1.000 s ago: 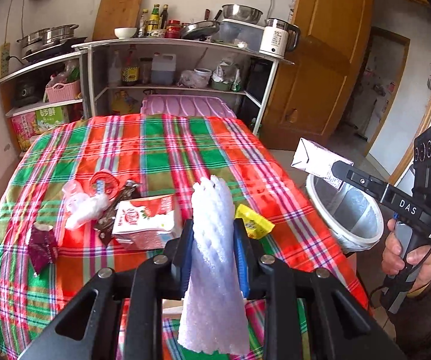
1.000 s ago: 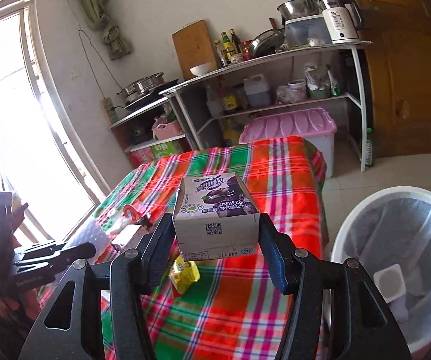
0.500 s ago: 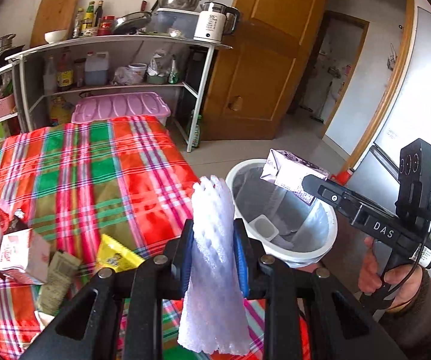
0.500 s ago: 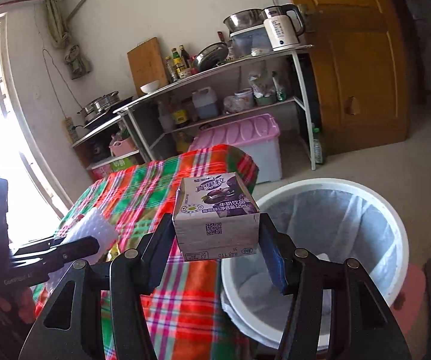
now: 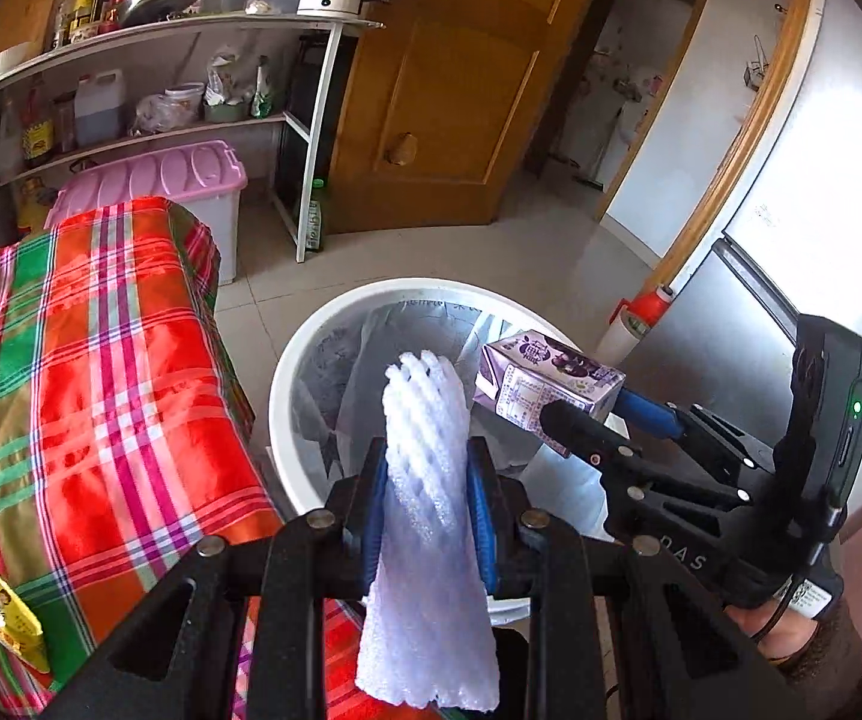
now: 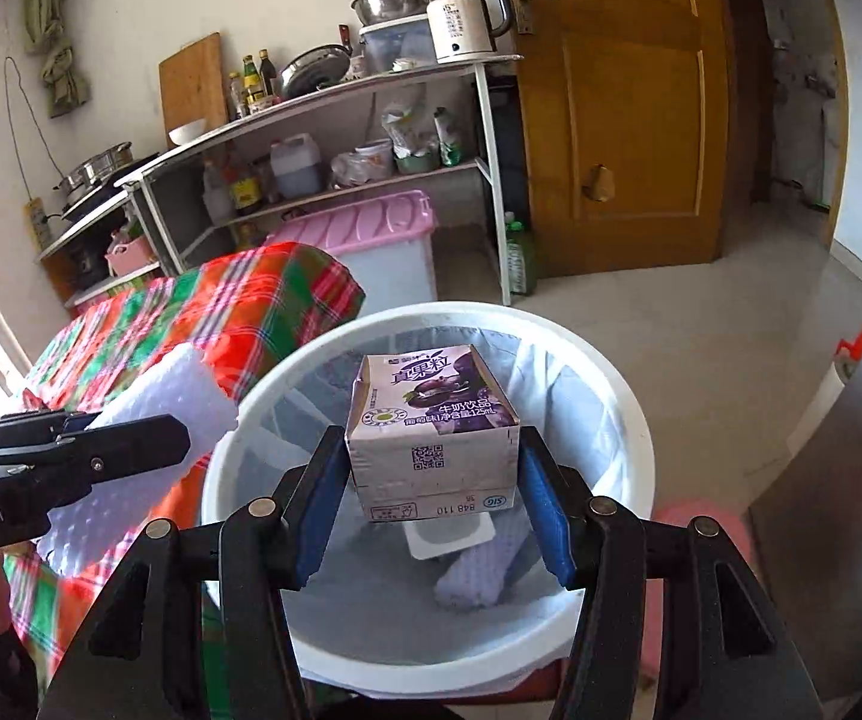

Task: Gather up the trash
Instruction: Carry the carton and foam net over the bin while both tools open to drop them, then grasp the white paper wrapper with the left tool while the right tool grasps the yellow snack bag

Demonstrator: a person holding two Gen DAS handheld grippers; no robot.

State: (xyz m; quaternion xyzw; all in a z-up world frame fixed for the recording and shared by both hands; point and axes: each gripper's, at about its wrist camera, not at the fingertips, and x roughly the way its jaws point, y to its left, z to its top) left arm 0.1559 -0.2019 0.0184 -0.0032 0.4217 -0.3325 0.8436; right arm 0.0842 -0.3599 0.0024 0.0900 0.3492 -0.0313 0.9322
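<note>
The purple milk carton sits clamped between the blue pads of the right gripper, held above the open mouth of the white bin. In the left wrist view the same carton hangs over the bin's rim at about three o'clock. The white foam net sleeve is pinched upright in the left gripper, its top over the near edge of the bin and its tail drooping below the jaws. From the right wrist view the foam shows at nine o'clock, beside the bin rim.

Inside the lined bin lie a white plastic cup and what looks like another piece of foam, though the liner partly hides them.

The table with its red and green plaid cloth stands at nine o'clock of the bin; a yellow packet rests at its near edge. Beyond, at twelve o'clock, stand a pink-lidded box, a shelf rack and a wooden door.
</note>
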